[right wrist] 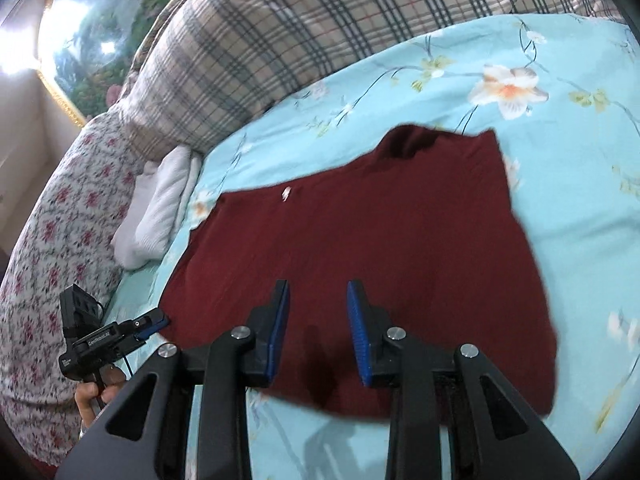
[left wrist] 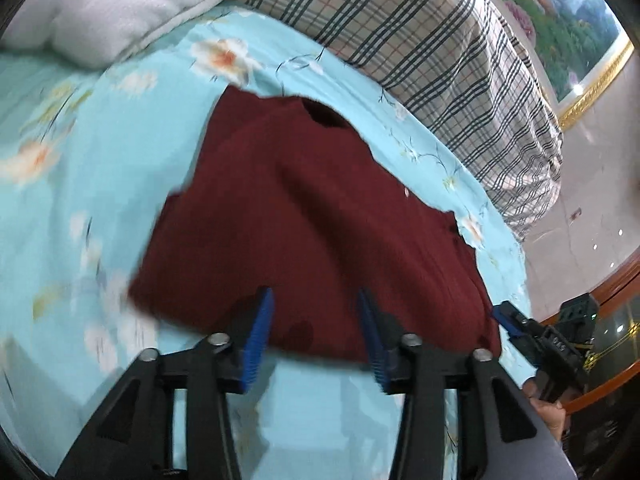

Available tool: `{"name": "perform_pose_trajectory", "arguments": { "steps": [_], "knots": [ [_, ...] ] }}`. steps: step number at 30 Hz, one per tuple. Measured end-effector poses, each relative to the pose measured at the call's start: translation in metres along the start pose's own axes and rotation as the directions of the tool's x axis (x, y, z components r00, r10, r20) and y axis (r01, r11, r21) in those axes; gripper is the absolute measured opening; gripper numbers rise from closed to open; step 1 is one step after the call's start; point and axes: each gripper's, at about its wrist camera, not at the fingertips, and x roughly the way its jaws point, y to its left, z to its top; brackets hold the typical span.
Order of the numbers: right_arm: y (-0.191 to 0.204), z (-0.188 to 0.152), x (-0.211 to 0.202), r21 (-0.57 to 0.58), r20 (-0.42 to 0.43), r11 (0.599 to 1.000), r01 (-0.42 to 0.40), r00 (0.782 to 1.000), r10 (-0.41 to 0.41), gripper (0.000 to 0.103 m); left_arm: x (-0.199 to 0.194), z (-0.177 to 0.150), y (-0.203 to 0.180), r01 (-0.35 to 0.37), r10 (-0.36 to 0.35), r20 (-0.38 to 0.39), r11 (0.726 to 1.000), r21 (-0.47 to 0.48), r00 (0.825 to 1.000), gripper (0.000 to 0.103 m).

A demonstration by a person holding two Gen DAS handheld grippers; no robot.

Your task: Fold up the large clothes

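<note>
Maroon garment [left wrist: 320, 220], folded to a rough rectangle, lies flat on the light-blue floral bedsheet [left wrist: 80, 200], near edge twd both cams. Small white fleck or tag on the cloth [right wrist: 286, 193]; too blurred to read. Writing on the body of the left tool as seen from the right wrist cam, too small to read.

Left tool [left wrist: 316, 320]: blue pads well apart, nothing betw them, hovering over the garment's near edge; no grip. Right tool [right wrist: 318, 312]: pads parted, narrower gap, over the near part of the garment; can't see cloth pinched betw them.

Plaid quilt [left wrist: 420, 40] heaped at the far side of the bed, white towel-like cloth [right wrist: 160, 208] beside it. Floral-print fabric [right wrist: 60, 220] at left edge of right view. Gold-framed landscape picture [left wrist: 560, 32] on the wall. No containers in view.
</note>
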Motion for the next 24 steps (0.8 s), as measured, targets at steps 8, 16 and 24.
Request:
{"name": "perform_pose_trajectory", "arguments": {
  "steps": [8, 16, 24],
  "knots": [
    [0.009, -0.038, 0.009, 0.041, -0.040, 0.999, -0.036, 0.998, 0.037, 0.031, 0.003, -0.038, 0.021, 0.025, -0.029, -0.030, 0.993, -0.114, 0.999, 0.061],
    [0.026, -0.033, 0.008, 0.009, -0.036, 0.999, -0.051, 0.998, 0.051, 0.031, 0.031, -0.010, 0.027, 0.046, -0.038, 0.039, 0.974, -0.222, 0.998, 0.080],
    [0.052, -0.016, 0.027, -0.054, -0.052, 0.997, -0.063, 0.997, 0.061, 0.030, 0.051, 0.017, 0.030, 0.000, 0.032, 0.126, 0.969, -0.248, 0.992, 0.058]
  ]
}}
